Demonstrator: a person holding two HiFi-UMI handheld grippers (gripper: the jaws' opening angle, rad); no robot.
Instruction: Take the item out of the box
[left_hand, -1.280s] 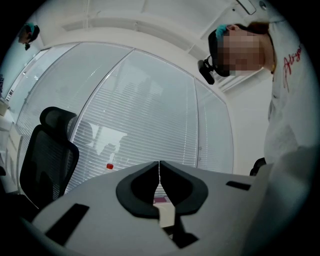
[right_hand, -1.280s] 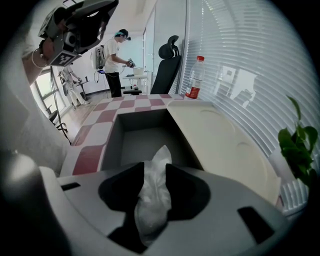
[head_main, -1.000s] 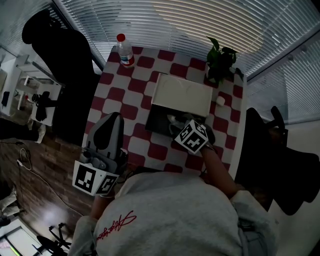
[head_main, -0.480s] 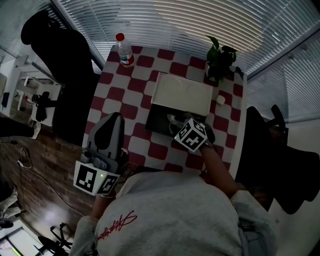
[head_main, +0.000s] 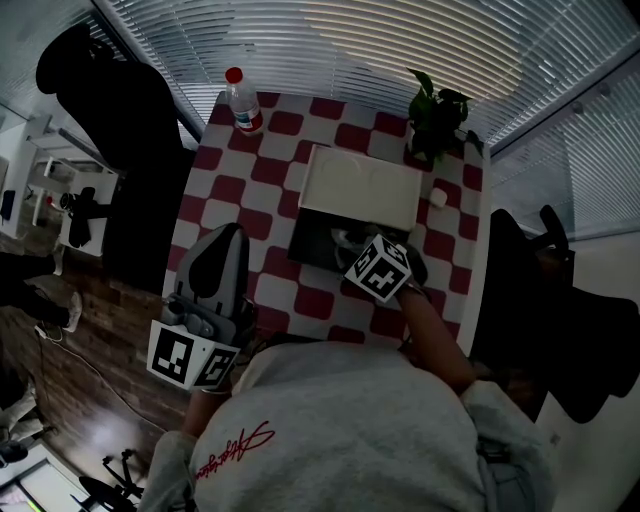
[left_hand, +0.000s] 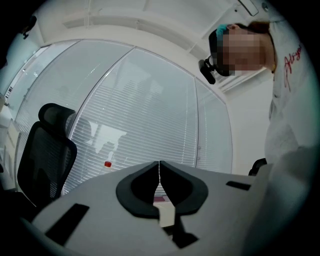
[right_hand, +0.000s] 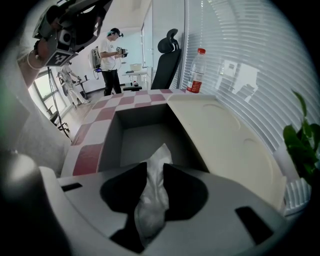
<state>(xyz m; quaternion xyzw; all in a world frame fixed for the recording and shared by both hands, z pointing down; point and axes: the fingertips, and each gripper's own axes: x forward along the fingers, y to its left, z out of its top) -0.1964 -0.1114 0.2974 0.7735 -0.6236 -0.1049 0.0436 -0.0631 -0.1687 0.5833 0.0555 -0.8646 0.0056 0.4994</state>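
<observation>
An open grey box (head_main: 308, 243) lies on the checked table, its cream lid (head_main: 360, 186) folded back behind it. My right gripper (right_hand: 155, 167) reaches steeply down into the box (right_hand: 112, 140). Its jaws have just been closing, and a crumpled white plastic bag (right_hand: 152, 197) is pinched between them. In the head view the marker cube hides most of that gripper (head_main: 352, 243), and only a bit of the white bag (head_main: 343, 238) shows. My left gripper (head_main: 224, 233) stays level at the table's near left edge, away from the box, and its jaws (left_hand: 159, 165) meet with nothing between them.
A red-capped bottle (head_main: 243, 100) stands at the table's far left corner and a potted plant (head_main: 436, 115) at the far right, with a small white object (head_main: 438, 198) beside the lid. Black chairs (head_main: 110, 150) flank the table. A person (right_hand: 111, 60) stands in the background.
The head view has shifted slightly. Both grippers stay where they were.
</observation>
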